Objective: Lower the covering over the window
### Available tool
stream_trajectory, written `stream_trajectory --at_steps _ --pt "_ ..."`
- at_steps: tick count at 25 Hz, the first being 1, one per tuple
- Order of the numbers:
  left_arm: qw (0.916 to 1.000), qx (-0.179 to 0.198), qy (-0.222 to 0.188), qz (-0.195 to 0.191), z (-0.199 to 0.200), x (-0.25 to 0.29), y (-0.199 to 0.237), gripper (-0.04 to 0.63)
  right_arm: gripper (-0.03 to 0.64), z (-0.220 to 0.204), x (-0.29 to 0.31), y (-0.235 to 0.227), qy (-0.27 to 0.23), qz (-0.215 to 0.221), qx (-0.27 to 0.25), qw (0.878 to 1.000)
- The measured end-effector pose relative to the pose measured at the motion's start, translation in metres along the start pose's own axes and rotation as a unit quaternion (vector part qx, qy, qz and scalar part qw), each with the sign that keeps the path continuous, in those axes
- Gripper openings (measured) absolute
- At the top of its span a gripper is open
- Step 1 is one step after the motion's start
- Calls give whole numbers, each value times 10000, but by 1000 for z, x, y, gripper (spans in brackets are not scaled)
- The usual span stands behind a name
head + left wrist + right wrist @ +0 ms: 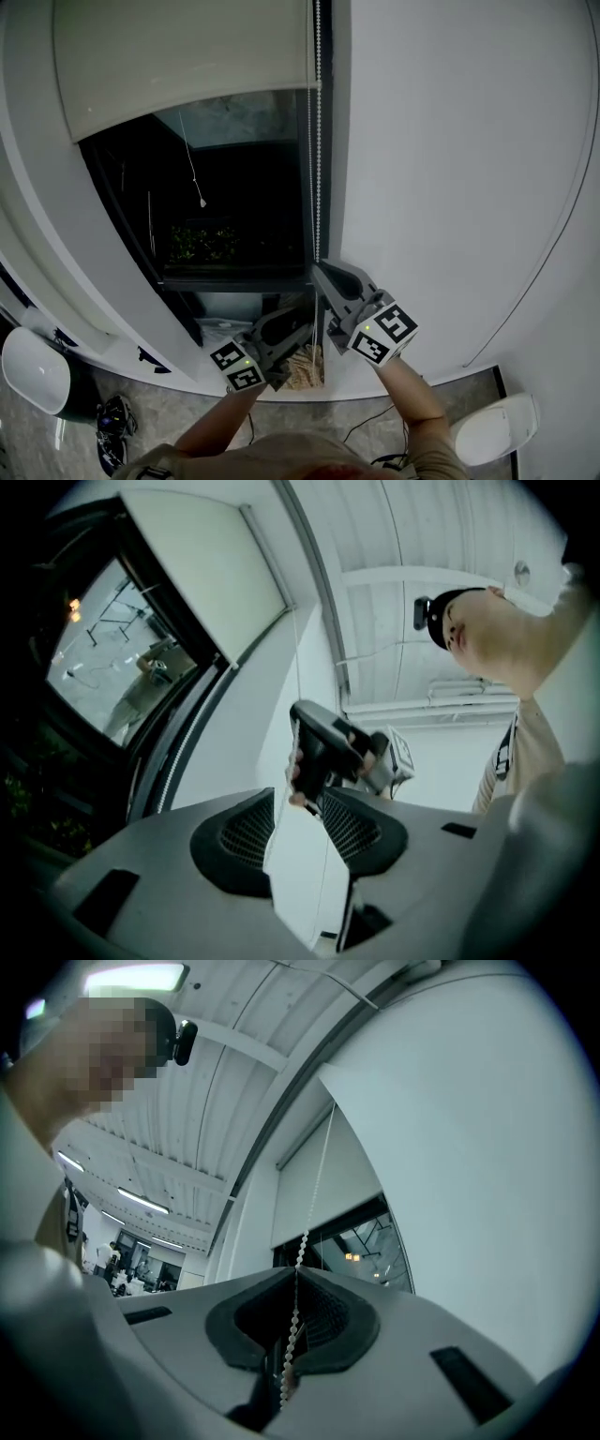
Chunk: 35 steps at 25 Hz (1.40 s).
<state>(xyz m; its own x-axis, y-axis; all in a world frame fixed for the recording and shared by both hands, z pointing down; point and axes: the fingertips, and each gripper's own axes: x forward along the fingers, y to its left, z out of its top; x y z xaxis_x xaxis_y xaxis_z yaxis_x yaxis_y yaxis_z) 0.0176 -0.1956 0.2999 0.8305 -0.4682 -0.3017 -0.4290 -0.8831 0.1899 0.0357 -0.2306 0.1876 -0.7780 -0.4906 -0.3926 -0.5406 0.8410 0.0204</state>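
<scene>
Overhead, the roller blind (178,56) covers only the top part of the window (234,197). Below its bottom bar the glass is dark and uncovered. The bead chain (318,141) hangs straight down the window's right edge, just beside the white wall (450,141).

The right gripper (320,269) points up along that chain. In the right gripper view its fingers (330,1321) are pressed together with the beads pinched between them. From the tips the chain runs straight up toward the end of the blind.

The left gripper (302,324) sits just below and to the left of the right one, near the window's lower right corner, and it also angles upward. In the left gripper view its fingers (246,834) stand spread, their pads pressing on nothing. A thin line of the chain passes through the gap between them, and the right gripper shows right above their tips.

Both of the person's forearms reach in from the bottom of the head view. On the grey floor at the lower left stands a white rounded container (33,370).
</scene>
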Motion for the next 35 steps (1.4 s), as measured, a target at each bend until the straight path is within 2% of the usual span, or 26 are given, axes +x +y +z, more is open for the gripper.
stream_trajectory --at_steps 2,4,7,10,17,22,30,31,33,35 --pt "9991 234 -329 133 29 1 -1 167 15 -15 -11 3 204 88 111 9997" --pt "9963 673 -502 174 56 9 -6 169 15 -32 -23 7 386 148 246 9988" --pt "9915 1168 -554 165 81 28 -13 169 15 -39 -35 9 401 213 417 9981" --pt "9898 1311 -530 143 89 47 -17 169 15 -34 -42 10 313 283 396 9983" --pt "9926 1158 -342 116 80 66 -26 168 14 -26 -52 20 139 488 529 9973" --pt "9933 1101 -344 29 82 72 -29 167 15 -24 -57 18 96 409 507 9978" --pt "9930 1073 -385 -293 115 76 -22 167 15 -50 -39 35 298 250 520 9979" --pt "9933 1046 -377 -314 118 73 -20 155 15 -52 -36 39 299 212 531 9979" --pt "9938 987 -346 -372 123 66 -19 89 15 -53 -31 48 290 145 524 9981" --pt "9936 973 -302 -491 127 60 -19 68 15 -53 -27 56 288 57 457 9985"
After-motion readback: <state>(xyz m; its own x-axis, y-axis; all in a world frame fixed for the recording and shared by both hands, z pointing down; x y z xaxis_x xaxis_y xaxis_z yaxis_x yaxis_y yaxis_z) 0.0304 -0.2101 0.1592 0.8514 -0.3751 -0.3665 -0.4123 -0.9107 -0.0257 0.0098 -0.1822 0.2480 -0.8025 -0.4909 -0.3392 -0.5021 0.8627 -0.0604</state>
